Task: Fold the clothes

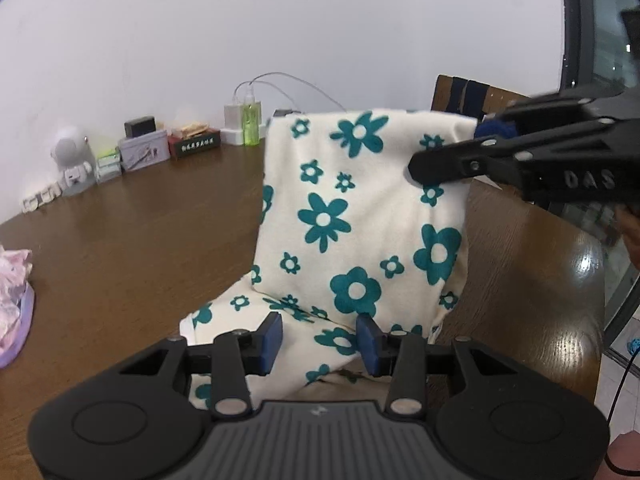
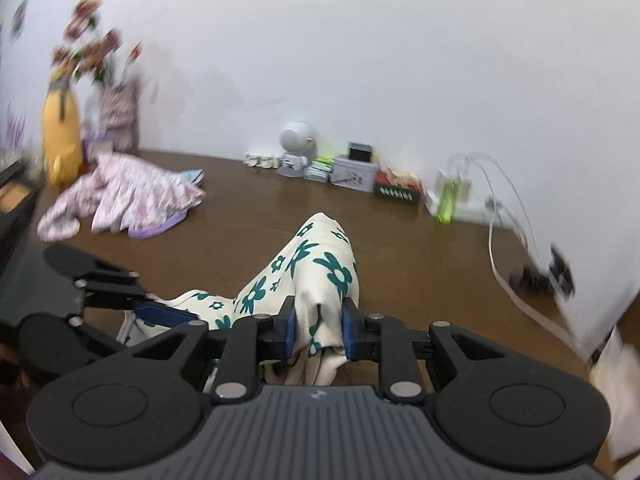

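A cream cloth with teal flowers (image 1: 352, 216) hangs lifted above the brown table (image 1: 132, 240), its lower part trailing down to the tabletop. My right gripper (image 2: 318, 332) is shut on a bunched edge of the flowered cloth (image 2: 320, 268). In the left wrist view the right gripper (image 1: 480, 132) comes in from the right and holds the cloth's top corner. My left gripper (image 1: 320, 340) is open, its blue pads (image 1: 272, 338) on either side of the cloth's low fold without pinching it. The left gripper (image 2: 160, 313) shows at the left of the right wrist view.
A crumpled pink and purple garment (image 2: 124, 200) lies at the table's far left. Along the wall stand a small white fan (image 2: 296, 140), tins and boxes (image 2: 354, 168), a green bottle (image 2: 448, 200) and a charger with cables (image 2: 504, 216). A chair back (image 1: 464, 96) rises behind the cloth.
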{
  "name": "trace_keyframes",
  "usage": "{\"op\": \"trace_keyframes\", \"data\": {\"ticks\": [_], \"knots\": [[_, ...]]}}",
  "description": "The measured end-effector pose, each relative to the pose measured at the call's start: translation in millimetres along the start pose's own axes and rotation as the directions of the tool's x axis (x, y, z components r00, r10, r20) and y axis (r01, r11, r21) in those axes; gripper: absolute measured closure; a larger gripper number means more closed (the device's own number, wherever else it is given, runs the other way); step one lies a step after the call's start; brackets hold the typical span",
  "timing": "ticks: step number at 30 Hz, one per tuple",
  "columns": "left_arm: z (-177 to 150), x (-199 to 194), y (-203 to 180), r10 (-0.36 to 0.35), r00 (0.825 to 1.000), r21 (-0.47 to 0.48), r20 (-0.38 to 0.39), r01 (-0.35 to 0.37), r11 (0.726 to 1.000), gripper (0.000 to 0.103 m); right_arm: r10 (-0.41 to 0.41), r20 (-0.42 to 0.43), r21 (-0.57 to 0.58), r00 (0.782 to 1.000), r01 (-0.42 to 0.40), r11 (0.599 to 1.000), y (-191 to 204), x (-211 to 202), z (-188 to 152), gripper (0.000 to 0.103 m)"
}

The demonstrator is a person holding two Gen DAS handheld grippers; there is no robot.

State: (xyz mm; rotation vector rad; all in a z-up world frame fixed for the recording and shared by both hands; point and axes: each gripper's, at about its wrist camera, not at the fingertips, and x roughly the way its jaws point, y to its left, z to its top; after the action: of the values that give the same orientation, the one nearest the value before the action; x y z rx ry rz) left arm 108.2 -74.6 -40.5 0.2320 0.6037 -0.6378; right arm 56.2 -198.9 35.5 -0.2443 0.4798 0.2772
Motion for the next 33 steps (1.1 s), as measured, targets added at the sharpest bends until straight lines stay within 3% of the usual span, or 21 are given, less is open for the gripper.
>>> {"op": "trace_keyframes", "data": {"ticks": [7, 15, 21, 29, 33], "knots": [[-18.7, -28.8, 14.8, 0.033, 0.999, -0.015, 0.008, -0.033, 0.999, 0.063, -0.018, 0.037, -0.252, 0.999, 0.026, 0.967, 53.4, -6.3, 8.5, 0.082], [-40.5, -40.9, 33.8, 0.044, 0.999, -0.068, -0.021, -0.046, 0.997, 0.063, 0.009, 0.067, -0.486, 0.998, 0.025, 0.873, 107.2, -12.9, 5.7, 0.082], [-47.4, -59.9, 43.7, 0.066, 0.998, -0.1, 0.008, -0.064, 0.993, 0.064, 0.113, 0.016, -0.51, 0.993, -0.089, 0.855, 129.0, -12.6, 4.6, 0.082], [-65.6, -118.8, 83.1, 0.201, 0.977, -0.234, 0.071, -0.18, 0.956, 0.064, 0.193, -0.042, -0.52, 0.98, -0.187, 0.834, 152.5, -6.2, -8.7, 0.082], [-58.6, -136.7, 85.3, 0.19, 0.973, -0.254, 0.133, -0.152, 0.955, 0.064, 0.228, -0.072, -0.521, 0.971, -0.231, 0.822, 164.5, -2.9, -16.0, 0.082]]}}
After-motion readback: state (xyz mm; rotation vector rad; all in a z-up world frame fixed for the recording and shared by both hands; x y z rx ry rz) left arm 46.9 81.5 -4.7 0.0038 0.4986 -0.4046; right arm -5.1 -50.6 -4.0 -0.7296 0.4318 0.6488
